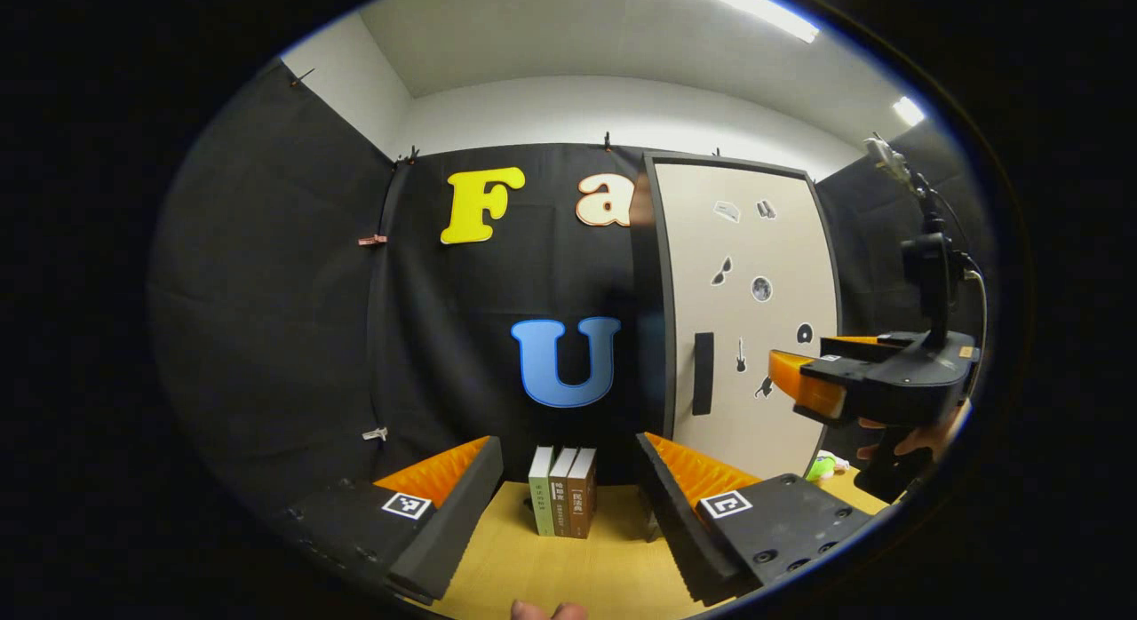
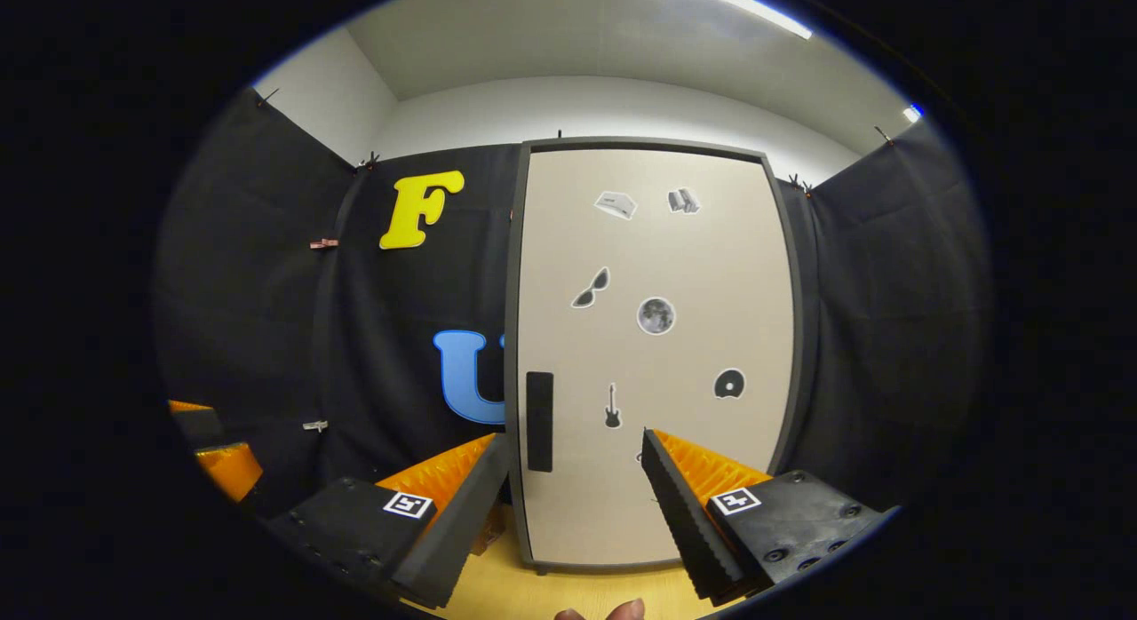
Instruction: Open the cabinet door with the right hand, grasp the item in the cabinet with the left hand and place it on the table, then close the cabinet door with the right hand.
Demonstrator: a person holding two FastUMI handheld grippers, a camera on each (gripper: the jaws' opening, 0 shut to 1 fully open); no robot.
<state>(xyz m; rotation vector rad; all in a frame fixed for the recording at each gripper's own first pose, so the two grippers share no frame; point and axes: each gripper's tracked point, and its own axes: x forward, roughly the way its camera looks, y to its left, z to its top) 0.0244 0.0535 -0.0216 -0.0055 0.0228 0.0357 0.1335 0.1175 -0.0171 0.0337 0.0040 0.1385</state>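
At nine o'clock in the right gripper view, a corner of the left tongs point(image 2: 218, 465) shows. In the left gripper view they point(image 1: 568, 478) are spread wide, empty, toward three books point(image 1: 562, 503) on the tabletop point(image 1: 568, 576). Centre — the cabinet door point(image 2: 653, 353) is shut, its handle point(image 2: 539, 421) untouched, so the item inside stays hidden. The right tongs point(image 2: 577, 487) gape before it — everything remains: opening, fetching, closing.

Left tool point(image 1: 568, 491) and right tool point(image 2: 576, 487), both level with fingers spread apart, nothing between them; a hand point(image 1: 915, 438) grips the right tool.
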